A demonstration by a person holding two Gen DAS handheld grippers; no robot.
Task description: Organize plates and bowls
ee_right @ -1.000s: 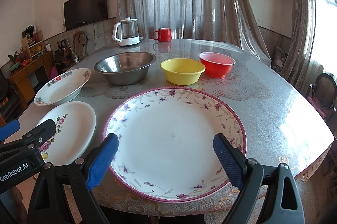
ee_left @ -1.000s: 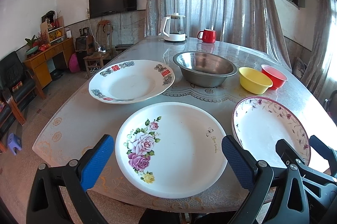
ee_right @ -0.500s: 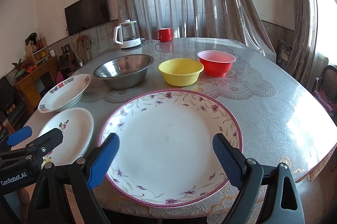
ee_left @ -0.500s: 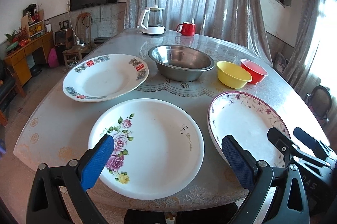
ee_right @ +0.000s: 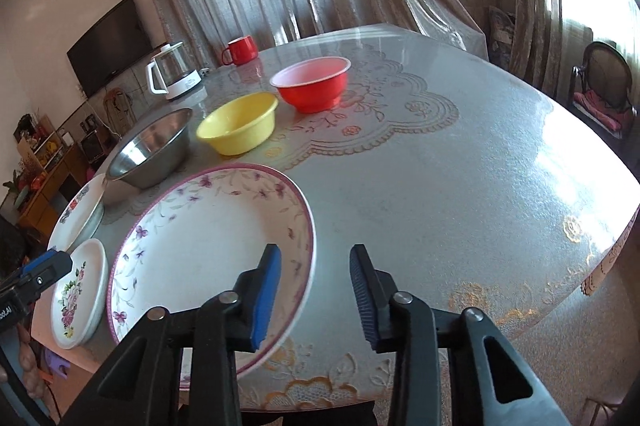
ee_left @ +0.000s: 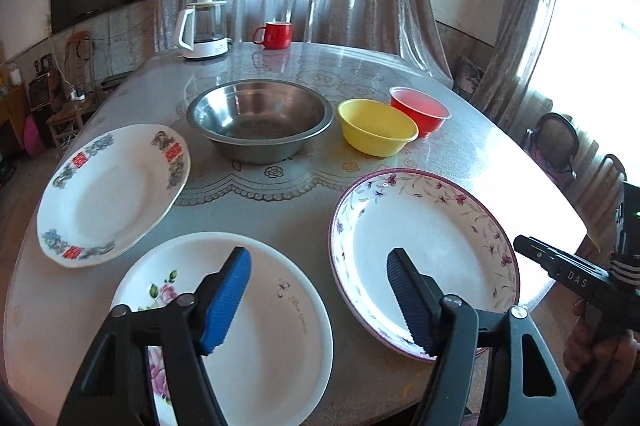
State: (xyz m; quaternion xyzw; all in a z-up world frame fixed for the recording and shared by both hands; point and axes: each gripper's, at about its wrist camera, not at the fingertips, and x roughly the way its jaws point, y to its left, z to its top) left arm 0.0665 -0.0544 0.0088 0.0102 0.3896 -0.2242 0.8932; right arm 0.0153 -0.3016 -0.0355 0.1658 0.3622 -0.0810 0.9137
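Note:
My left gripper (ee_left: 316, 290) hovers over the near table edge, its jaws closing with nothing between them. Its left pad is above a white rose plate (ee_left: 272, 326), its right pad above a purple-rimmed floral plate (ee_left: 424, 246). My right gripper (ee_right: 316, 290) straddles that purple-rimmed plate's (ee_right: 208, 234) right rim, jaws closing, pads not touching it. Further back sit a red-and-blue patterned plate (ee_left: 108, 193), a steel bowl (ee_left: 260, 117), a yellow bowl (ee_left: 376, 125) and a red bowl (ee_left: 420, 109).
A white kettle (ee_left: 202, 29) and a red mug (ee_left: 274, 34) stand at the far side of the round table (ee_right: 440, 185). A chair (ee_right: 604, 85) stands off the table's right side. A hand (ee_left: 600, 342) holds the right gripper's handle at the right.
Both grippers' jaws have narrowed from wide open. Both views have swung to the right: the left now looks between the two near plates, the right at the purple-rimmed plate's right rim.

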